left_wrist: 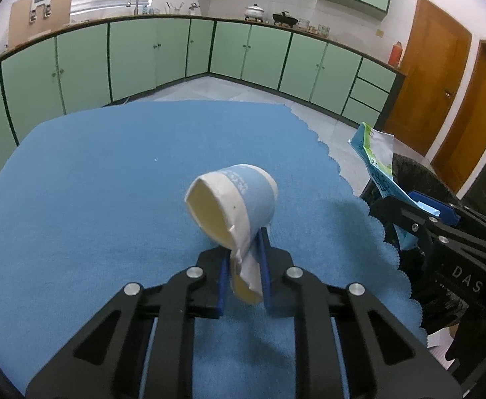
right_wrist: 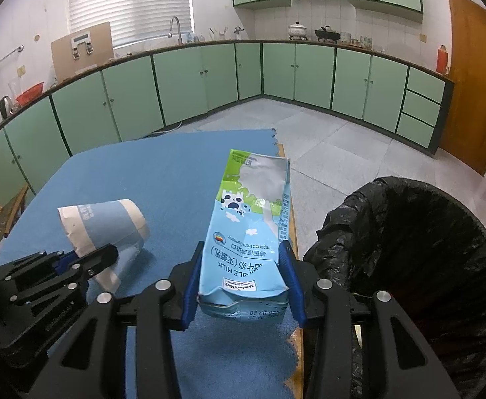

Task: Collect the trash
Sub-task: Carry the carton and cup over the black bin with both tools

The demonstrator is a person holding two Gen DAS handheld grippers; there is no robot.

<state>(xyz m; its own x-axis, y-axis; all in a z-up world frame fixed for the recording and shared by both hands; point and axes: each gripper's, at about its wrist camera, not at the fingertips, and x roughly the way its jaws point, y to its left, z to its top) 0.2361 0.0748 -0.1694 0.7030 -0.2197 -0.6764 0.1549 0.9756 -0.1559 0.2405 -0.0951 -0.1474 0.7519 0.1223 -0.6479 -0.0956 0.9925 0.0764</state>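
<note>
My left gripper [left_wrist: 244, 266] is shut on a torn blue-and-white paper cup [left_wrist: 236, 199], held by its ripped rim above the blue tablecloth [left_wrist: 93, 199]. The cup [right_wrist: 106, 224] and the left gripper [right_wrist: 76, 262] also show in the right wrist view. My right gripper [right_wrist: 243, 276] is shut on an opened blue milk carton [right_wrist: 253, 226], held upright near the table's right edge. The carton [left_wrist: 376, 159] and right gripper [left_wrist: 435, 212] show at the right of the left wrist view. A bin with a black bag [right_wrist: 409, 249] stands just right of the carton.
The table's scalloped cloth edge [left_wrist: 376, 232] lies to the right, with tiled floor [right_wrist: 326, 153] beyond. Green kitchen cabinets [left_wrist: 143, 56] line the far walls. A wooden chair [right_wrist: 7, 212] stands at the table's left.
</note>
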